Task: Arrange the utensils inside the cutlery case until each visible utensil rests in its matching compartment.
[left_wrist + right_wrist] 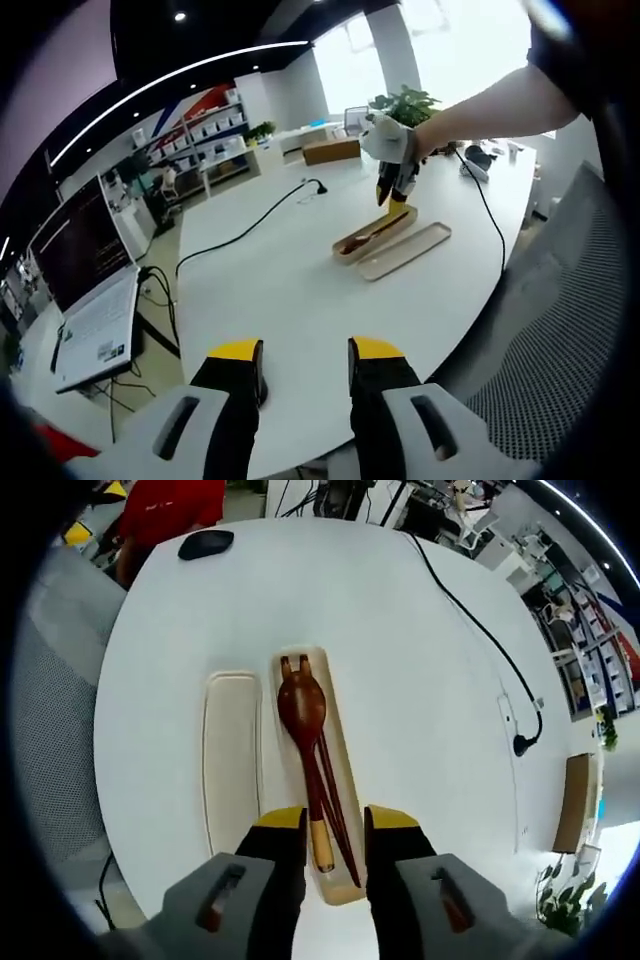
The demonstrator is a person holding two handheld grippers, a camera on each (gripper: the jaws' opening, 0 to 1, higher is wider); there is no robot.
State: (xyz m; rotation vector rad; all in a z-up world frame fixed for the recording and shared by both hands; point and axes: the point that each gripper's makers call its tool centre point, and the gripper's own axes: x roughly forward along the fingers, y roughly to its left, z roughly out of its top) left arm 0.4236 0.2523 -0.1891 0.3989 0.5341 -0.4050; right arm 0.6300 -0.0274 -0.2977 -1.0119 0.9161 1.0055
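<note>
Spoon (303, 742) and chopsticks (334, 798) inside case (338, 742), lid (231, 755) beside.

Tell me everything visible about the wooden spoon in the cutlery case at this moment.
The wooden spoon is dark reddish-brown with an oval bowl and a slim handle ending in a paler tip. It lies lengthwise inside the open beige cutlery case on the white table, over a dark fork and chopsticks, which it seems to touch. Its pale handle end sits between the jaws of the right gripper, which are apart; contact is unclear. The case's lid lies alongside.
</note>
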